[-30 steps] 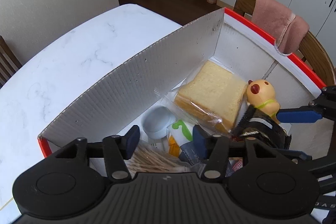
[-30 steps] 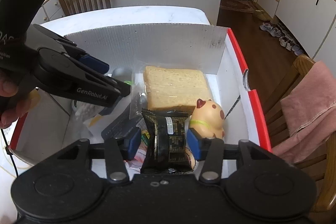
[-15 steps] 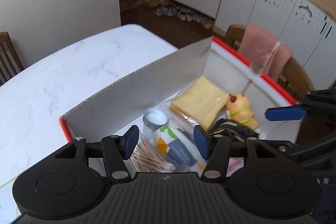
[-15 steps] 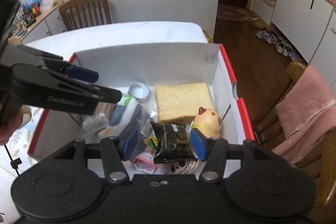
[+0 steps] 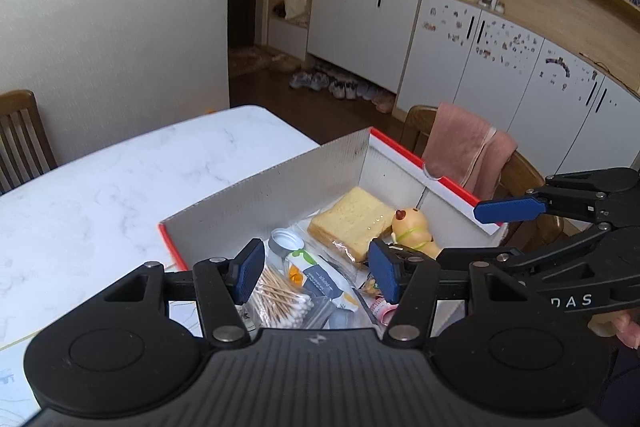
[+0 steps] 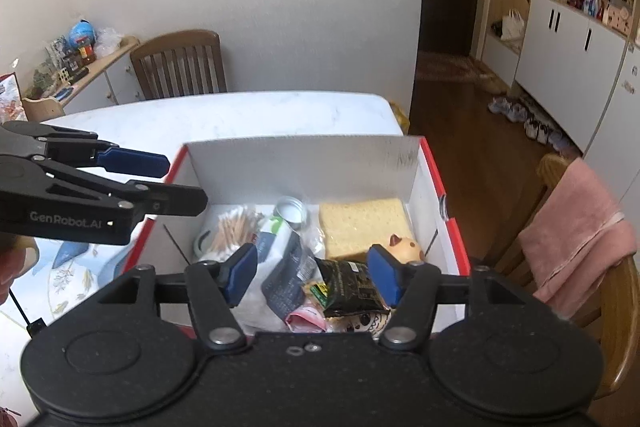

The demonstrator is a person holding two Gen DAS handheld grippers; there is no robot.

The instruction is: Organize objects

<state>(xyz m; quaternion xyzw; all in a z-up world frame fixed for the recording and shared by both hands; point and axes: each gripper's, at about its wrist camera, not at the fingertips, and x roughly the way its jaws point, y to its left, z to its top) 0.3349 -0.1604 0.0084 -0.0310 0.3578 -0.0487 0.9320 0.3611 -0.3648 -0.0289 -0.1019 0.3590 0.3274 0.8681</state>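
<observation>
We have lifted both grippers away from the box (image 6: 304,163) — left gripper (image 5: 316,269) and right gripper (image 6: 310,273) now hover above it, jaws apart and empty. Swabs (image 6: 234,227), bread (image 6: 364,223) and toy (image 6: 406,247) lie inside — packing looks nearly done.

The box (image 6: 424,187) is open above, its floor seemingly packed; the marble table (image 5: 120,179) beyond lies bare.
</observation>
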